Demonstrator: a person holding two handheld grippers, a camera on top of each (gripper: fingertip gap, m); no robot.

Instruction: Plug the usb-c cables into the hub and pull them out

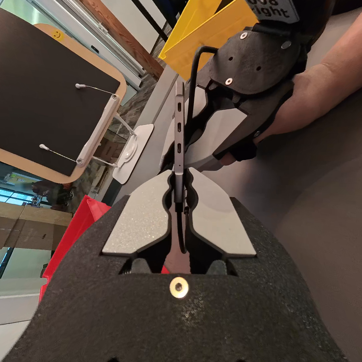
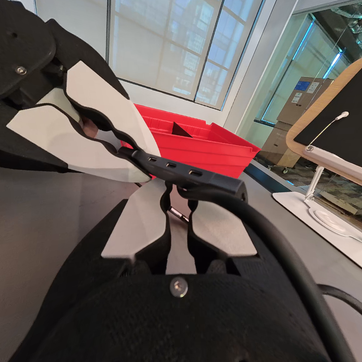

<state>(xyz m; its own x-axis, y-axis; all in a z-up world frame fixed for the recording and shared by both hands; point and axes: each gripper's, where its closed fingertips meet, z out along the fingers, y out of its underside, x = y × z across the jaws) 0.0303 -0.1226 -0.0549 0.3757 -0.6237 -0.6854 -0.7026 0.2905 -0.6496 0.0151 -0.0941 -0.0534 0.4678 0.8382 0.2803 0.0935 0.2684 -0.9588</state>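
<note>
Left gripper (image 1: pixel 179 174) clenched on grey hub's (image 1: pixel 179 125) end, right gripper (image 2: pixel 179 193) pinching black cable (image 2: pixel 274 225) beneath hub, above worktop (image 1: pixel 293 195).

A smooth grey table (image 2: pixel 49 205) carries a red plastic bin (image 2: pixel 195 154) at twelve o'clock in the right wrist view. A white stand base (image 2: pixel 323 217) rests at three o'clock. A black cable (image 2: pixel 344 301) loops at four o'clock.

Office, glass partitions (image 2: pixel 305 64), large windows (image 2: pixel 176 49), stacked cardboard boxes (image 2: pixel 293 121), carpet floor (image 2: pixel 323 176)
</note>
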